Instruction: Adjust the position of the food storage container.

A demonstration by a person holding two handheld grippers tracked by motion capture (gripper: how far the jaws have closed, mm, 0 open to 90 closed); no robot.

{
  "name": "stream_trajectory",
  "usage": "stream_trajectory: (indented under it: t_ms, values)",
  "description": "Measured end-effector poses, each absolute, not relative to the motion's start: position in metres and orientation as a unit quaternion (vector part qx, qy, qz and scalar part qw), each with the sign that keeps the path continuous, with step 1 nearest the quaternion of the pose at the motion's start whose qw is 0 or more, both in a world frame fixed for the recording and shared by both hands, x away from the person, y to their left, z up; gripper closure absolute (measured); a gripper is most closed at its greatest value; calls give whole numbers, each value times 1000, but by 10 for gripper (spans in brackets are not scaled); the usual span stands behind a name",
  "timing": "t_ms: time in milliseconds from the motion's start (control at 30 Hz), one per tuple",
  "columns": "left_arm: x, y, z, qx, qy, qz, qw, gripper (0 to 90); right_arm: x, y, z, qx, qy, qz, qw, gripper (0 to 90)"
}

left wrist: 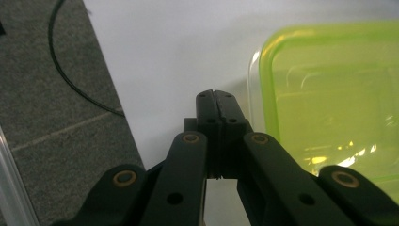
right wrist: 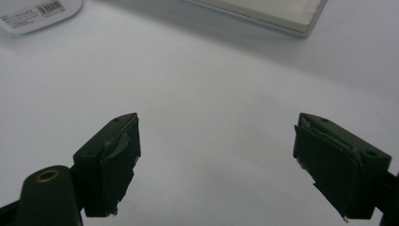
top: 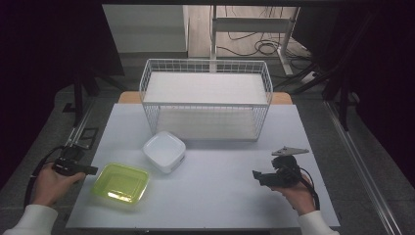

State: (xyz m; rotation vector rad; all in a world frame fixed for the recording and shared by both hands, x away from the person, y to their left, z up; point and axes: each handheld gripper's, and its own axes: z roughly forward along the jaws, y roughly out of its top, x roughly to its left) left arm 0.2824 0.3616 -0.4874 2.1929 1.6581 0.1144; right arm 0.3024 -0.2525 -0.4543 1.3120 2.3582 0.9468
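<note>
Two tubs (top: 121, 182) (top: 165, 151) front wire rack (top: 206, 98).

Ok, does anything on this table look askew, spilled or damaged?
Only small things: the white square plastic container sits turned at an angle to the table edge, apparently upside down with a barcode label showing. The pads on the right tongs look frayed at their edges. Nothing is spilled.
</note>
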Motion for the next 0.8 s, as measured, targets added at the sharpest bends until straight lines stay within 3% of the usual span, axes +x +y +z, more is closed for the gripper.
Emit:
stream_trajectory:
  t_ms: [433,800]
  values:
    - [270,352,-491,792,585,30,173,898,301,-252,-454,453,815,330,146,157]
    - [262,328,-493,801,564,2,200,896,301,-248,-455,448,819,327,145,157]
